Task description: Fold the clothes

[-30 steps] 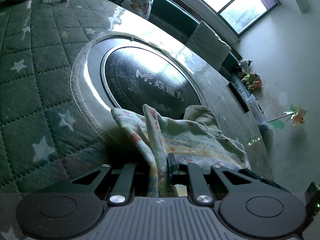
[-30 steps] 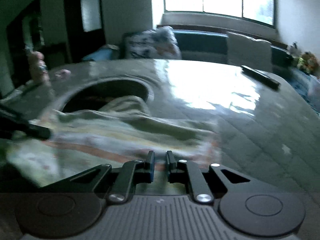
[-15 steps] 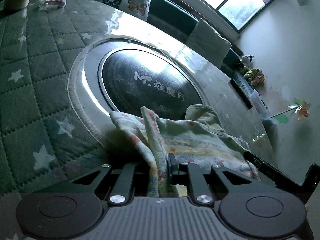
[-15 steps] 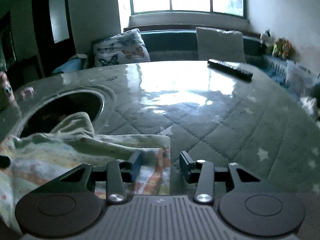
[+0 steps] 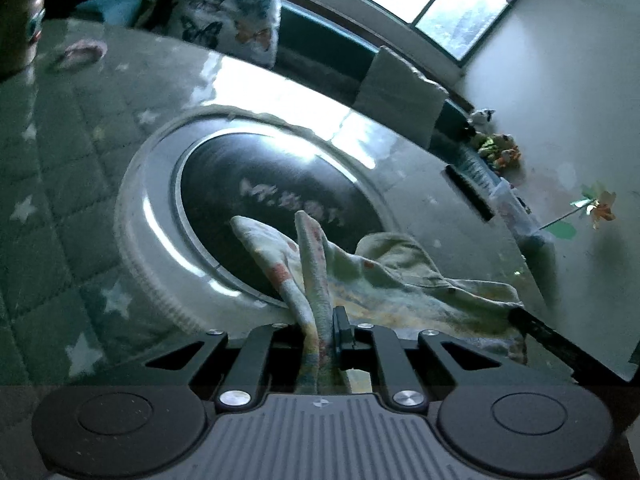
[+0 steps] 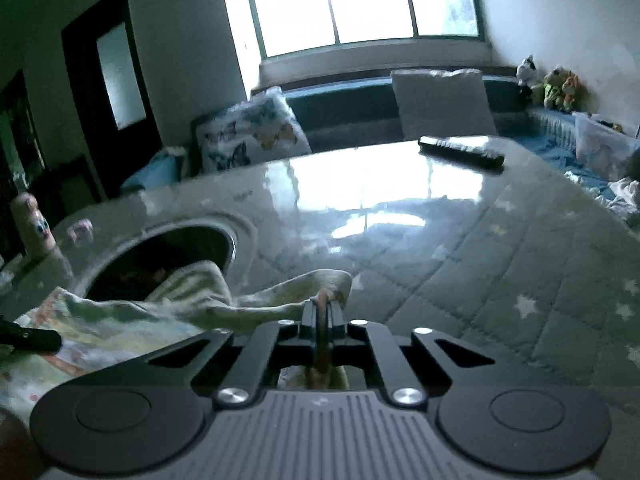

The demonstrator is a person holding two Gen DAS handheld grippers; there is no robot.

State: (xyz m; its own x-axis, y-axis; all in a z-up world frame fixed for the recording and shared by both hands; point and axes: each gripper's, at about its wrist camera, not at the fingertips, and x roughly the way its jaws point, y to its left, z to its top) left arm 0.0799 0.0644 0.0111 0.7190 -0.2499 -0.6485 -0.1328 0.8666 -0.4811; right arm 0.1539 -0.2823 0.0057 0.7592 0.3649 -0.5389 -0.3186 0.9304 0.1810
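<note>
A: Left gripper (image 5: 320,332) first. State of the jaws?

B: Nearly together and closing, with a bunched fold of the patterned garment (image 5: 384,280) pinched between them. The cloth rises past the fingertips and falls away to the right over the table.

A: And the right gripper (image 6: 322,312)?

B: Clamped tight on another edge of the same garment (image 6: 168,304); a thin strip of cloth shows between the pads. From there the fabric stretches left, toward the other tool's dark tip (image 6: 34,338), which sits on the cloth at the left border of that view.

A: Where does the garment lie?

B: On the quilted star-print table cover (image 5: 48,200), partly draped over the rim of the round inset panel (image 5: 280,196) in the tabletop. It is crumpled, not flat.

A: Anything near it?

B: Nothing touching it. Farther back, a remote control (image 6: 460,151) rests near the far edge, well apart. A small pink item (image 6: 80,229) and a pale cylindrical container (image 6: 34,226) stand at the left. Beyond the table: a butterfly cushion (image 6: 252,134), a plain cushion (image 6: 440,100), soft toys (image 6: 554,84) on the bench under the window (image 6: 360,0).
</note>
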